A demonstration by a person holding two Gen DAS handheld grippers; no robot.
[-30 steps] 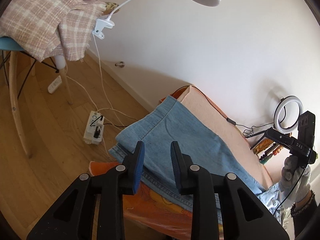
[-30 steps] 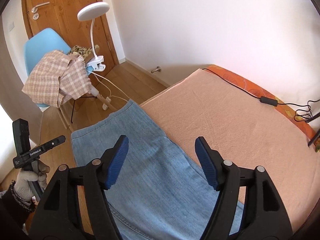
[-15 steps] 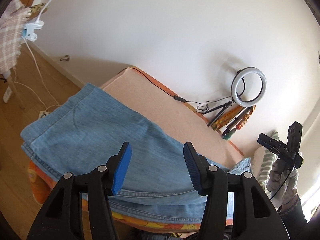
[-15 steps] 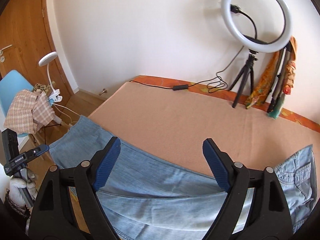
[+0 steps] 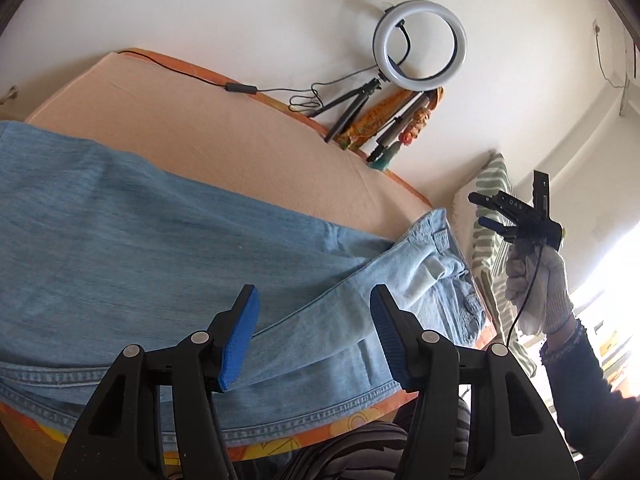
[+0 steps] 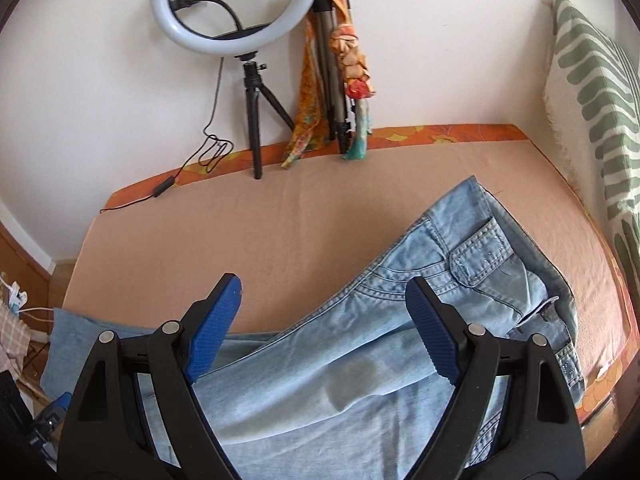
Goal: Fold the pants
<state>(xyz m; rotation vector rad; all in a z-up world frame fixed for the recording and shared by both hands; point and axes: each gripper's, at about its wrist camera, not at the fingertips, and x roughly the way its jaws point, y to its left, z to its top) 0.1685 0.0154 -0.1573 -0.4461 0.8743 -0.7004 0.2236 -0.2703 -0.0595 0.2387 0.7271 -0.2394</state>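
Light blue jeans (image 5: 160,248) lie stretched along the near edge of a peach-covered bed (image 5: 224,144), waistband and pockets at the right end (image 6: 480,264), legs running left (image 6: 280,392). My left gripper (image 5: 314,336) is open and empty, held above the thigh part. My right gripper (image 6: 324,324) is open and empty above the upper legs; it also shows in the left wrist view (image 5: 508,216), held in a gloved hand beyond the waistband.
A ring light on a tripod (image 6: 236,8), a second tripod draped with an orange scarf (image 6: 332,80) and a cable (image 5: 240,89) stand along the far edge by the wall. A green striped pillow (image 6: 596,92) leans at the right end.
Both grippers swung right from the leg end towards the waistband end. The left gripper opened wider. The chair, lamp and floor left both views.
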